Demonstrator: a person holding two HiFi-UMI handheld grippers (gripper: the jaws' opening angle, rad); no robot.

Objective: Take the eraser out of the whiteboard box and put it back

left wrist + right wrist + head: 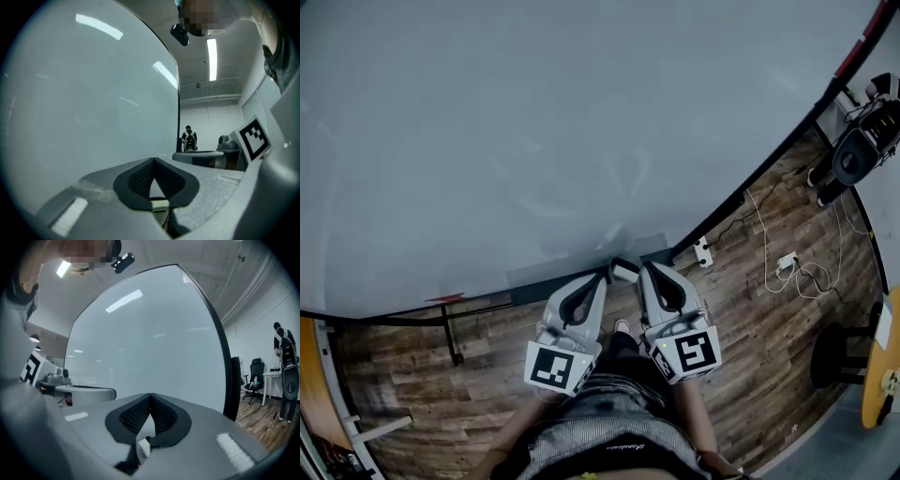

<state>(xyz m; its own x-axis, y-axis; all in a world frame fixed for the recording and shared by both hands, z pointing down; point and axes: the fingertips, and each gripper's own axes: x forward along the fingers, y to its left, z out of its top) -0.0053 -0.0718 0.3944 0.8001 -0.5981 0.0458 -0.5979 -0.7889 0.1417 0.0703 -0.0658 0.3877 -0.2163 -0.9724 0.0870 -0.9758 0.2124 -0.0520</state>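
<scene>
Pale grey whiteboard point(534, 122) ahead; dark box point(539, 284) along its lower edge, just beyond left gripper point(607, 275) and right gripper point(643, 268). Fingers point(140, 176) of both pressed together, holding nothing. Eraser unseen, perhaps inside box, about equally near both.

Two grippers were up, L gripper point(606, 277) & R gripper point(647, 272), at one whiteboard point(534, 122). Two power strips lay on the floor point(750, 309): near strip point(703, 251), far strip point(786, 263). One bystander point(283, 366) in bkgd.
</scene>
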